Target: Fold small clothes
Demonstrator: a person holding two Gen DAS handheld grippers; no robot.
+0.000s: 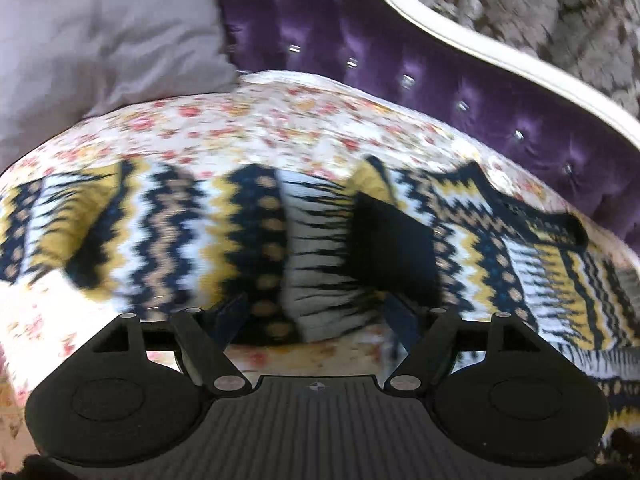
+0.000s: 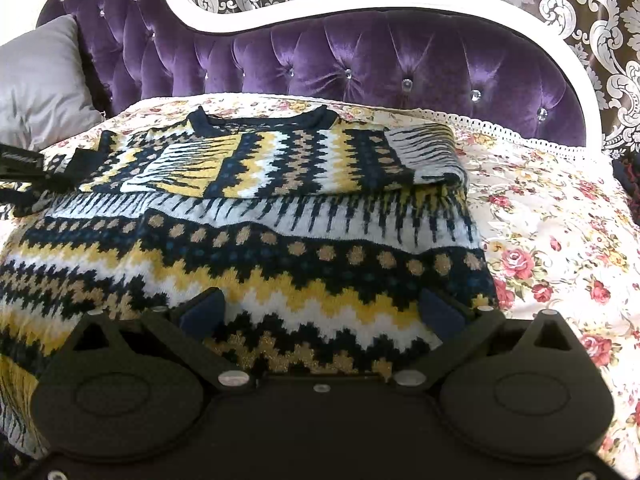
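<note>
- Left gripper (image 1: pixel 316 312) fingers (image 1: pixel 408 312) stand released, nothing between them, blurred above the patterned sweater (image 1: pixel 256 232); a careless pass could snag the knit and drag the folded sleeve (image 2: pixel 192 160) loose.
- Right gripper (image 2: pixel 320 312) fingers (image 2: pixel 204 308) spread wide, low over the sweater's lower part, gripping nothing; closing here risks bunching one layer only.
- The sweater lies flat on the floral bedspread (image 2: pixel 560 216), sleeves turned in; the soft bed may let creases wander.

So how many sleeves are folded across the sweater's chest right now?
2. One sleeve lies folded across the chest toward the pillow side; the other sleeve is folded in from the opposite shoulder. Both rest on the sweater.
</note>
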